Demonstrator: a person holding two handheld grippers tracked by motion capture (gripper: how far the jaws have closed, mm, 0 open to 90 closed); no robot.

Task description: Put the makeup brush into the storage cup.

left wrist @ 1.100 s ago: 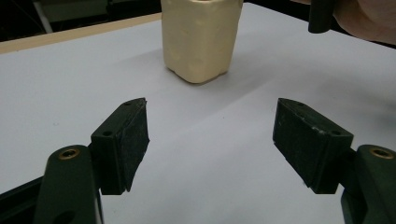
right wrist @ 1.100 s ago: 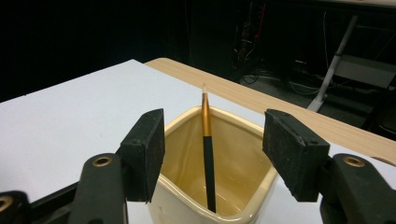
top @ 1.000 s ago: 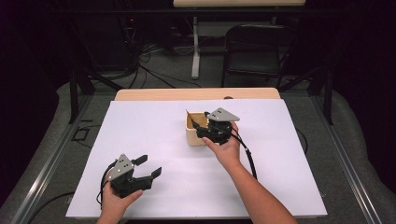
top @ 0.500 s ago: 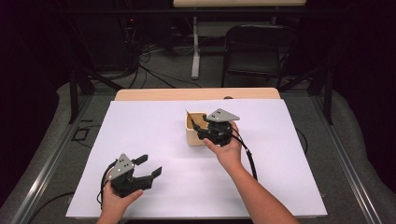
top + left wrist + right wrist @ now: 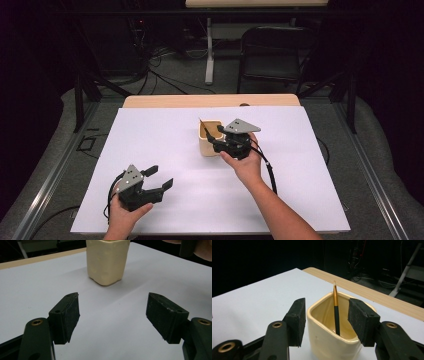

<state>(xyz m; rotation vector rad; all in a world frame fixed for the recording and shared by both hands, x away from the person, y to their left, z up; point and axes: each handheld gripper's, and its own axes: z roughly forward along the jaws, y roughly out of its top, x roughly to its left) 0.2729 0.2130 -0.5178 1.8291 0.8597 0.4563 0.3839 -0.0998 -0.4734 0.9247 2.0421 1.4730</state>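
Observation:
A cream, square-sided cup (image 5: 207,146) stands upright near the middle of the white sheet, with a thin black and orange brush (image 5: 206,131) leaning inside it. My right gripper (image 5: 216,140) reaches the cup from the right. Its jaws have just been closing with the cup between them. In the right gripper view the pads (image 5: 298,320) press against the cup (image 5: 329,345) on both sides, and the brush (image 5: 336,312) rises between them. My left gripper (image 5: 160,176) rests open near the front left, with nothing between its jaws. It (image 5: 113,297) faces the cup (image 5: 107,262) from a distance.
A white sheet (image 5: 165,130) covers the table, with a wooden strip (image 5: 165,101) bare along the far edge. A black folding chair (image 5: 275,55) and floor cables lie beyond the table. Metal rails run along both sides.
The right gripper's jaws have drawn in around the cup while the hand barely shifted. The left hand and its gripper have not moved.

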